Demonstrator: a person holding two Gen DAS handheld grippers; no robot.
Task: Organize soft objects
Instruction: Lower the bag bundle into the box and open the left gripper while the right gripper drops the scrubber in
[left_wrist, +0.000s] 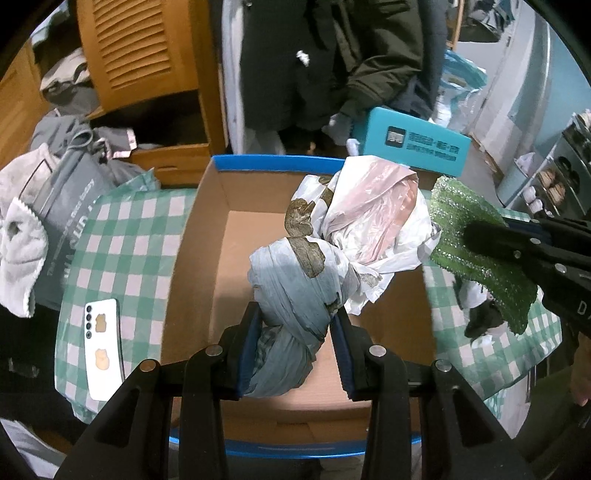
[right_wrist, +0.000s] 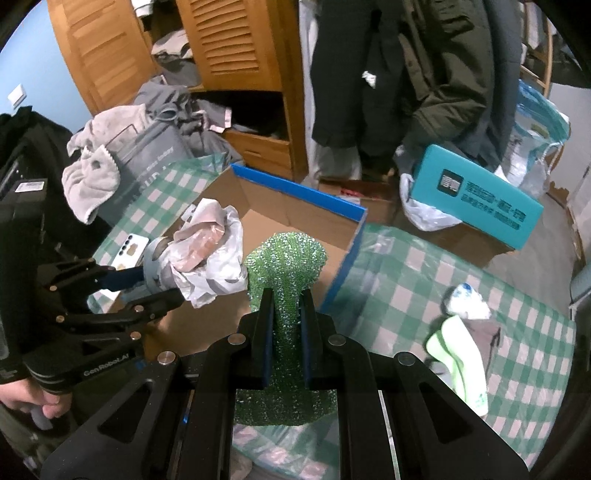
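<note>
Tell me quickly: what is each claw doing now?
Left claw: shut on the knotted bundle of white and pink plastic bags.
Right claw: shut on the green sparkly sponge cloth.

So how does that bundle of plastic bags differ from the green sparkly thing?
The bag bundle is pale grey, white and pink, crinkled and knotted; the green scrubber is one glittery, flat, mesh-like piece. The bundle is bulkier, so the left tongs stand wider around it than the right tongs around the thin scrubber. Both are soft, gripped, and held over the cardboard box.

phone (left_wrist: 104, 349) on checked cloth (left_wrist: 144, 236) | teal box (right_wrist: 476, 205) | louvred wardrobe (right_wrist: 236, 44)
</note>
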